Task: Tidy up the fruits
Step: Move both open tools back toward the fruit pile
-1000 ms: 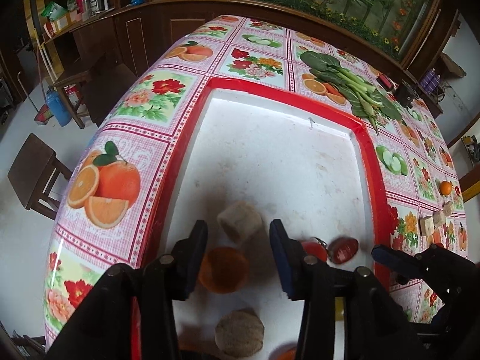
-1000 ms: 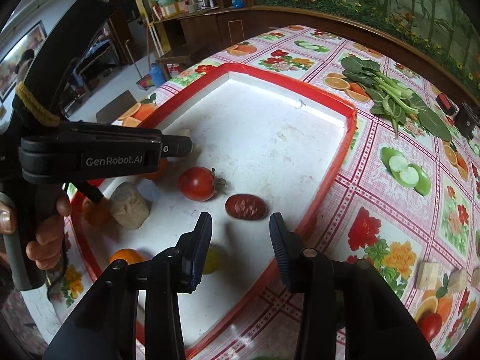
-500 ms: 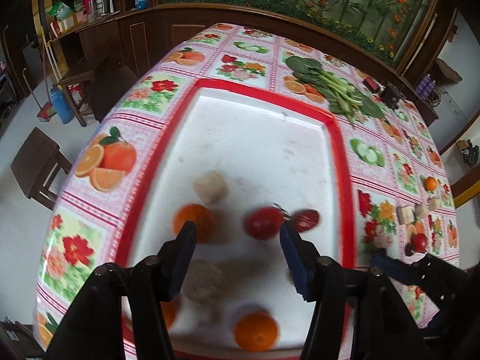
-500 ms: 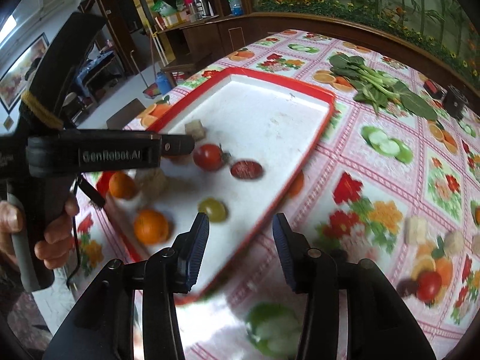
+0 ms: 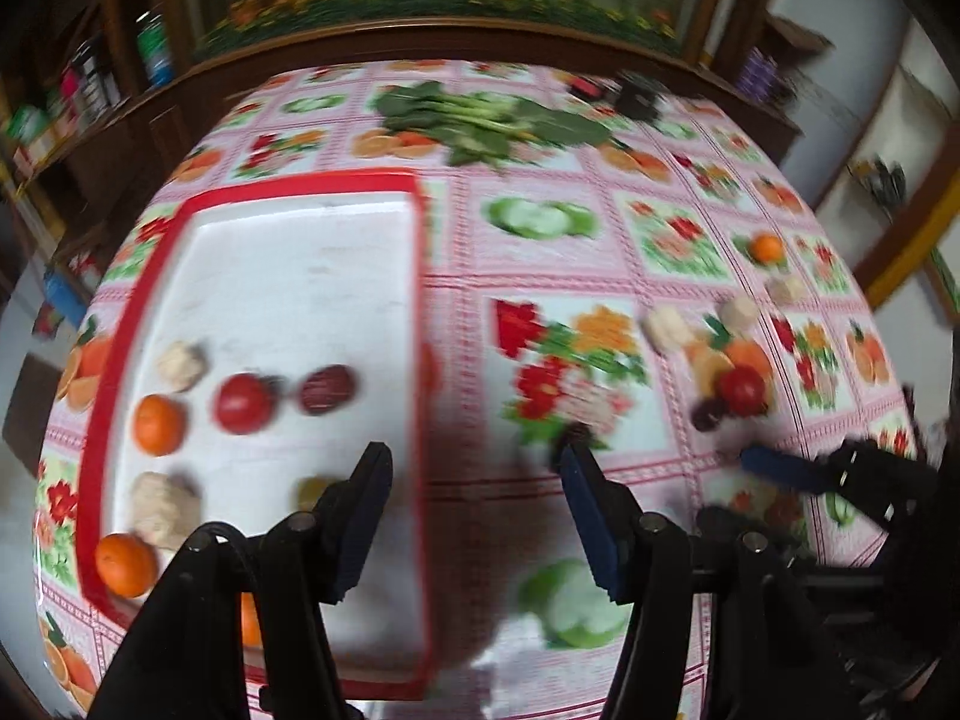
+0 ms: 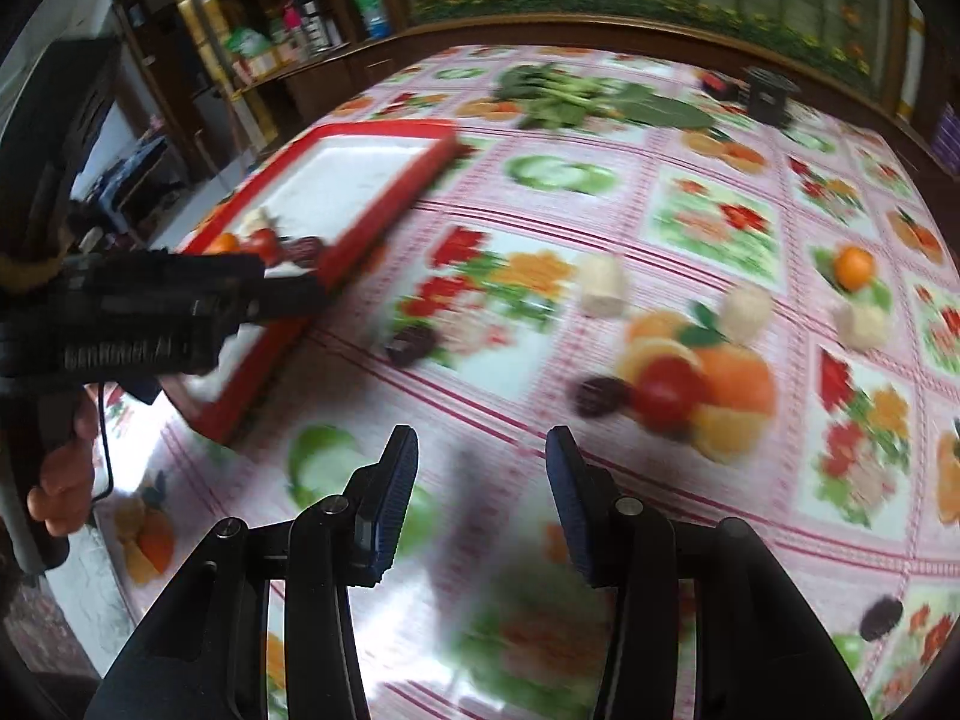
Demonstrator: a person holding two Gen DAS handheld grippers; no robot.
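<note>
A red-rimmed white tray [image 5: 264,192] holds two oranges [image 5: 157,423], a tomato [image 5: 243,403], a dark red fruit [image 5: 326,389], pale lumps [image 5: 179,363] and a yellowish fruit, half hidden. My left gripper [image 5: 474,468] is open and empty above the tray's right rim. My right gripper [image 6: 480,462] is open and empty over the tablecloth. On the cloth lie a tomato [image 6: 663,390], dark fruits [image 6: 597,396], pale lumps [image 6: 603,287] and a small orange [image 6: 853,267]. The tray also shows in the right wrist view [image 6: 384,222].
The table has a pink cloth printed with fruit and flowers. Leafy greens [image 5: 492,120] and a dark box [image 6: 765,93] lie at the far side. Wooden cabinets and shelves stand behind. The left gripper body [image 6: 150,312] crosses the right wrist view at left.
Both grippers have swung right, away from the tray and toward the loose fruit on the cloth. Both stay open and empty. The views are motion-blurred.
</note>
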